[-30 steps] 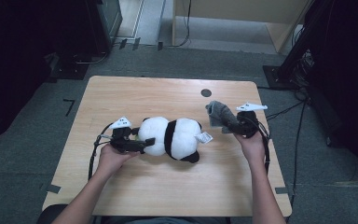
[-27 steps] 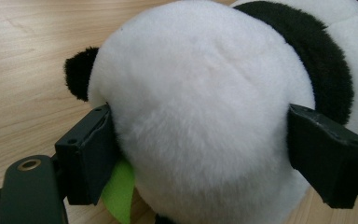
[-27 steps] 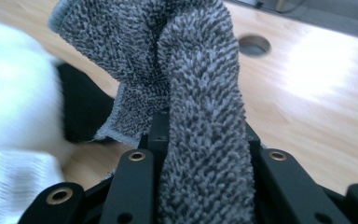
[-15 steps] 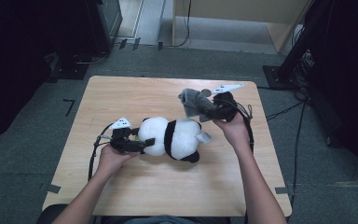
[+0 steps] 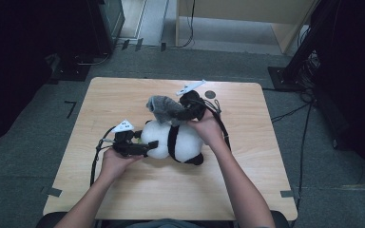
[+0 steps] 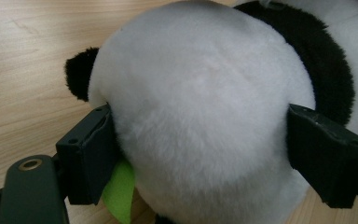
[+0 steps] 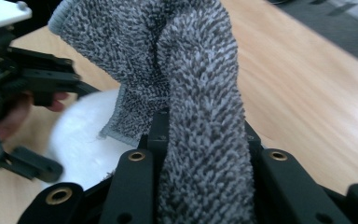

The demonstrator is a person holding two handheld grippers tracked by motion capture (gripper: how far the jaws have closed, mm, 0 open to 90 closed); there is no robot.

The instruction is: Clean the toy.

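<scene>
The left gripper (image 5: 145, 146) clamps the head of the toy panda (image 5: 176, 142), pinning it flat at mid-table (image 5: 123, 190) for wiping. The right gripper (image 5: 180, 114) pinches a grey cloth (image 5: 161, 107), held just above the panda's body.

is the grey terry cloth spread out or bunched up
Bunched up: the grey terry cloth hangs in folds, pinched between the right tongs above the black-and-white plush panda.

black-and-white plush panda (image 5: 178, 142) (green tag), grey cloth (image 5: 164, 108)
</scene>
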